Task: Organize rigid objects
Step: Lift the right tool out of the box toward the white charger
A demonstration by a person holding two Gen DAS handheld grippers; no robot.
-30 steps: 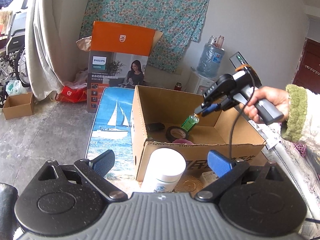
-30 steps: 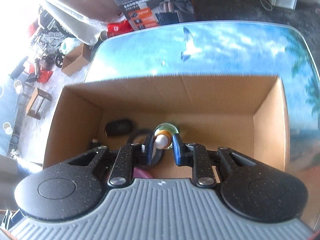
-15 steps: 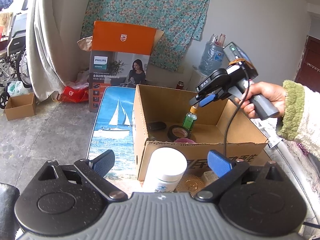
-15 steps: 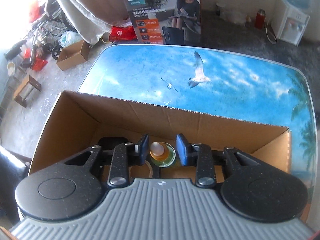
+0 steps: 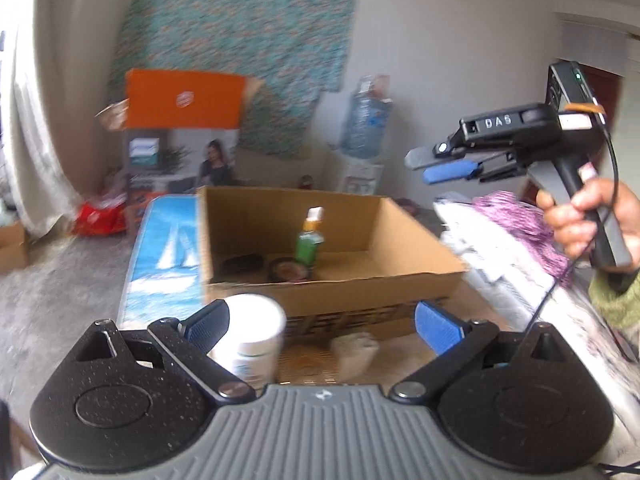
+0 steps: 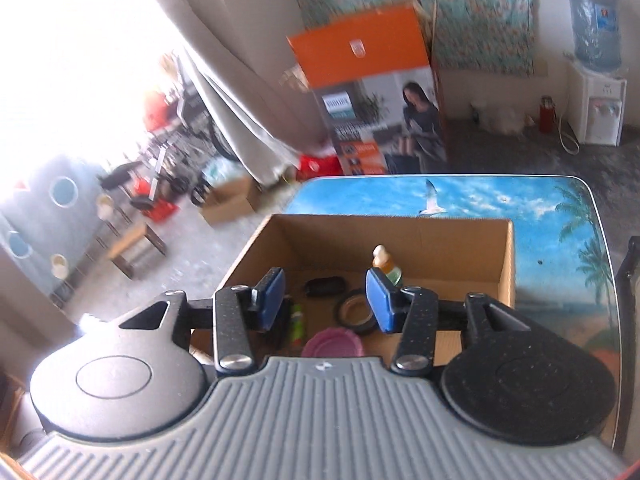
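Change: the right gripper (image 5: 448, 162), which was clamped on the neck of the green bottle (image 5: 309, 240) a second ago and then opened around it, is now lifted clear, up and to the right of the cardboard box (image 5: 328, 284); its jaws stand apart with nothing between them.
Green bottle: stands upright on the box floor, orange collar and pale cap on top, just beside the tape roll (image 6: 355, 307); no finger touches it.
Meaning for the task: this placement looks finished; the bottle joins the items already sorted into the box, and the next pick probably comes from outside it.
Left gripper: the left gripper (image 5: 320, 324) hovers in front of the box's near wall, jaws wide apart and empty, with the white jar (image 5: 251, 334) just behind its left finger; both views are blurred by motion.
Left view only: shows the white jar and a small pale object (image 5: 354, 354) on the table in front of the box, both unsorted, plus the hand holding the right tool.
Right view only: looks down into the box and shows a dark oval object (image 6: 324, 286), a pink lid (image 6: 333, 343) and a small green item (image 6: 297, 320) near the left wall, mostly hidden from the left camera by the box wall.
Candidate next: the white jar seems the nearest item for the left side.
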